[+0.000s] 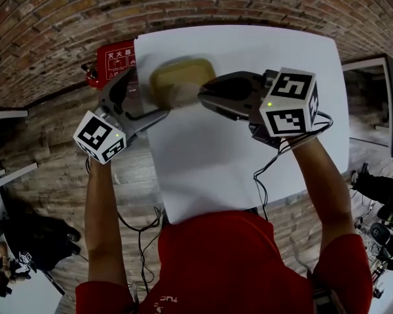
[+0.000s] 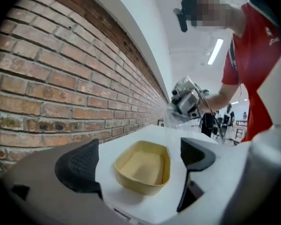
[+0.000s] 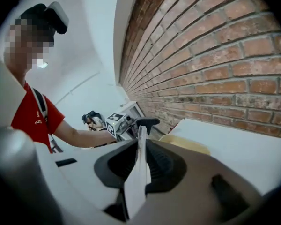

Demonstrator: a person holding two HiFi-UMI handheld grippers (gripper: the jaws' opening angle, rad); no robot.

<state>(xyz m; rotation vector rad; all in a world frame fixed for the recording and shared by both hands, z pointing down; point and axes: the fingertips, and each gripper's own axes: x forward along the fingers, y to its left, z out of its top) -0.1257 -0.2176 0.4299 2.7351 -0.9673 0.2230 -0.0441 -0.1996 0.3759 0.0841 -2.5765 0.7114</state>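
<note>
The left gripper (image 1: pixel 149 91) has its ribbed black pads spread wide apart with nothing between them. It hovers at the nine o'clock edge of the smooth white table (image 1: pixel 249 51). At the gripper's two o'clock a shallow, round-cornered tan tray (image 1: pixel 182 78), matte like paper pulp, lies on the table's ten o'clock part. At the tray's four o'clock, the right gripper (image 1: pixel 204 95) is clamped on a thin whitish sheet (image 3: pixel 136 182), seen edge-on.

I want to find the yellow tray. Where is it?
In the head view the yellow tray sits at the far left of the white table, between the left gripper and the right gripper.
</note>
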